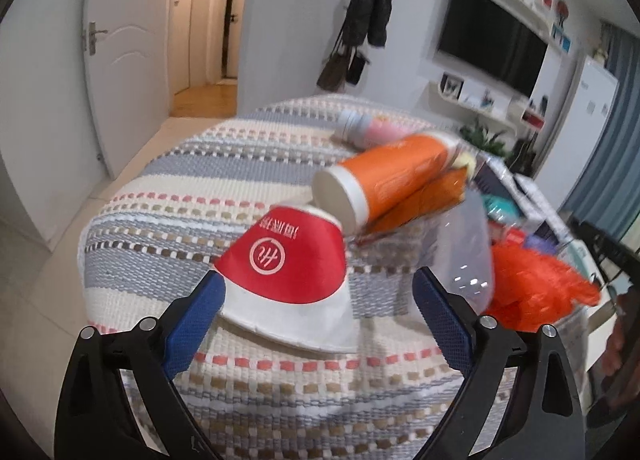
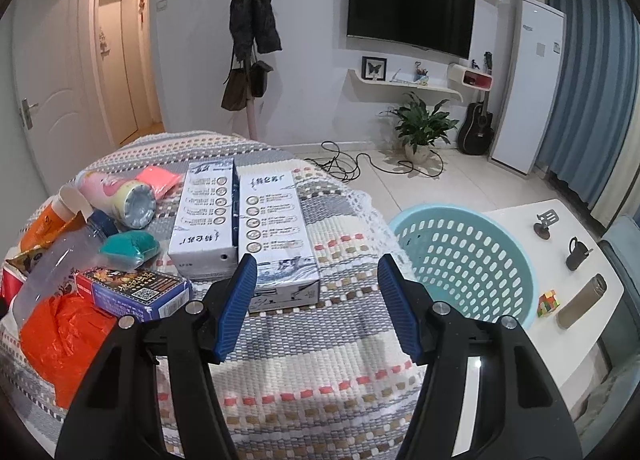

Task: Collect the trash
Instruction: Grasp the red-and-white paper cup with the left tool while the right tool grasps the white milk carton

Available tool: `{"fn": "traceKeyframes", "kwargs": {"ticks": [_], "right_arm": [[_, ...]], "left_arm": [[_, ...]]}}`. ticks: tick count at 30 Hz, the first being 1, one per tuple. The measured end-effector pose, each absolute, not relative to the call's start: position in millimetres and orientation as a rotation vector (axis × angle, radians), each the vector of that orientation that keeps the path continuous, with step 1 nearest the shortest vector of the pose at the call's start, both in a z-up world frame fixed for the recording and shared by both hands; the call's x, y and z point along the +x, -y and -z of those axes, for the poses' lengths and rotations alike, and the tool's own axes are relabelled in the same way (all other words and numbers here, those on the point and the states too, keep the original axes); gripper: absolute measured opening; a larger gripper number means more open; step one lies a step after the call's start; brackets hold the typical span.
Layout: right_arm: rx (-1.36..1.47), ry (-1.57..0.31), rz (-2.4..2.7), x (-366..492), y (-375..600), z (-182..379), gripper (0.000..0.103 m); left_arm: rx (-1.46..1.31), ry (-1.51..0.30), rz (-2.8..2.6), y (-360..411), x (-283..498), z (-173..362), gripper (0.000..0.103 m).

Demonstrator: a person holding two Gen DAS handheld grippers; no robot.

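Note:
A flattened red and white paper cup (image 1: pixel 288 280) lies on its side on the woven cloth, between the fingers of my open left gripper (image 1: pixel 316 296). Its left finger (image 1: pixel 192 320) touches the cup's edge. Behind the cup lie an orange tube (image 1: pixel 384 176), a clear plastic bottle (image 1: pixel 464 256) and an orange plastic bag (image 1: pixel 536 292). My right gripper (image 2: pixel 316 300) is open and empty above the cloth, just in front of two white boxes (image 2: pixel 276 220). A light blue perforated basket (image 2: pixel 468 256) stands to its right, beside the table.
The right wrist view shows a pink cup (image 2: pixel 120 196), a teal sponge (image 2: pixel 128 248), a dark card box (image 2: pixel 132 288) and the orange bag (image 2: pixel 60 336) at the left. A white side table (image 2: pixel 568 260) with small items stands past the basket.

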State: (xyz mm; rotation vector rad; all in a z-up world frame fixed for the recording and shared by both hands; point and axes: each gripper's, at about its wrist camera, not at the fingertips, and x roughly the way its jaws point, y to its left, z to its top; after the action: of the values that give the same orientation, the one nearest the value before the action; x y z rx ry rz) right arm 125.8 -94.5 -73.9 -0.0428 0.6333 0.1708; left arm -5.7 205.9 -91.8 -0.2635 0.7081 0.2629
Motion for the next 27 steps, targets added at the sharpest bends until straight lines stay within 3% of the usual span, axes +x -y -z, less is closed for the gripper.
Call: {"fn": "traceKeyframes", "kwargs": {"ticks": [11, 16, 27], "right_arm": [[-0.047, -0.674, -0.208, 151.3, 85.6, 81.3, 0.06], [-0.02, -0.732, -0.258, 174.9, 82.3, 90.7, 0.067], [0.013, -0.897, -0.318, 222.5, 67.9, 108.3, 0.07]], "left_arm": [[-0.254, -0.787, -0.328, -231.1, 8.0, 104.8, 0.084], [-0.26, -0.79, -0.333, -231.6, 12.3, 105.4, 0.082], [-0.243, -0.735, -0.304, -226.6, 9.3, 88.6, 0.055]]}}
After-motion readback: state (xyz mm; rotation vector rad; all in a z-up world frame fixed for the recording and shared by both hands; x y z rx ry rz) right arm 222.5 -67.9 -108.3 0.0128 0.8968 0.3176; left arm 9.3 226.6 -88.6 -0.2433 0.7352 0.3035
